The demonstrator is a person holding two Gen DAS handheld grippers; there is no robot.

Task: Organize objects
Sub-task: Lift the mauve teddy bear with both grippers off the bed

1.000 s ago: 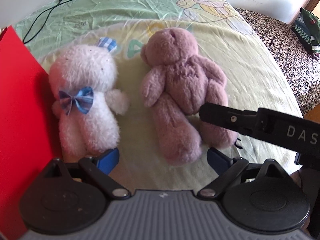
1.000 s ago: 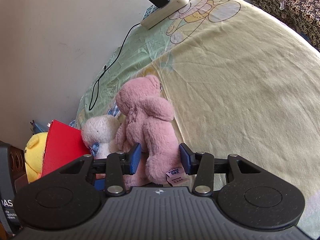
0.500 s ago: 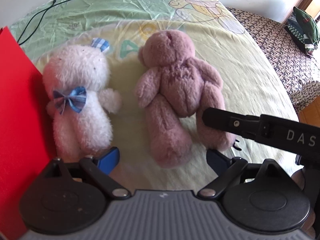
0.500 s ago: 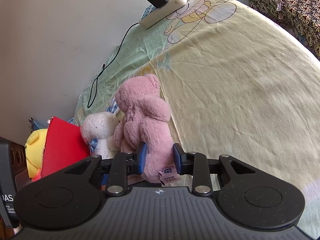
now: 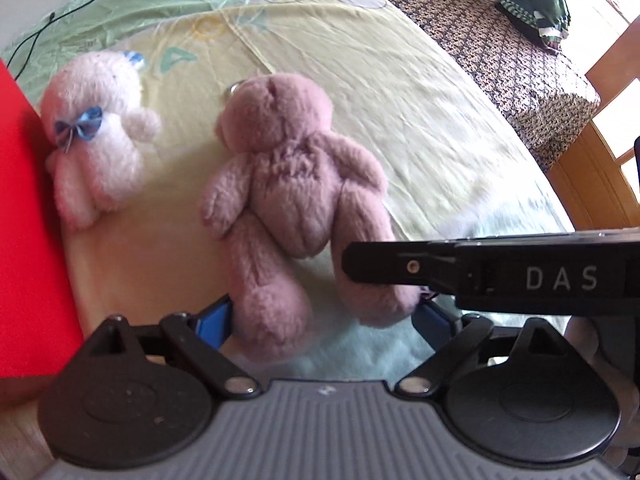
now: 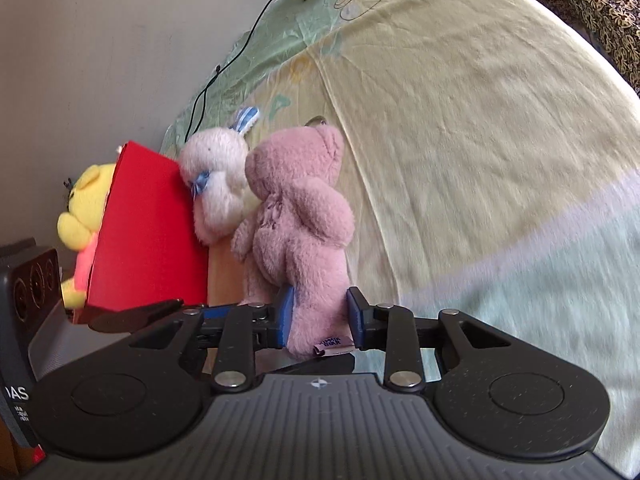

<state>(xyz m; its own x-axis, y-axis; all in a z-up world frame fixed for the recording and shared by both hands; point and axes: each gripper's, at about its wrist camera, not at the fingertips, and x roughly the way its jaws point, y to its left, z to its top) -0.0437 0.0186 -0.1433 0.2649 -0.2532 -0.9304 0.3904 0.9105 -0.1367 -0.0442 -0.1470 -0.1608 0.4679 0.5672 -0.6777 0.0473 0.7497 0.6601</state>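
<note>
Left wrist view looks down on a bed (image 5: 420, 92) covered by one crinkled sheet, pale yellow and mint green with cartoon prints, and beyond its right edge a dark patterned cushion (image 5: 500, 52). One red box (image 6: 148, 240), flat-sided and smooth, stands at the left edge of the bed. Three plush toys can be counted. Largest is the pink bear (image 5: 296, 184), shaggy and soft, lying face down near the middle of the bed with its head toward the far side and its two legs toward the cameras. Left of it, well apart in this view, lies the white bunny (image 5: 96, 140), fluffy, with a small blue bow at its neck, pressed against the red box. Right wrist view shows the third, a yellow bear (image 6: 82, 216), peeking out behind the box.

The right gripper (image 6: 320, 316) has its blue-padded fingers (image 6: 285, 312) closed on the pink bear's right leg, just above a small sewn label. Its black arm crosses the left camera's picture in front of that leg. The left gripper (image 5: 320, 320) has its fingers spread wide, one on each outer side of the bear's feet, squeezing nothing. A thin black cable (image 6: 224, 64) runs along the far side of the bed.
</note>
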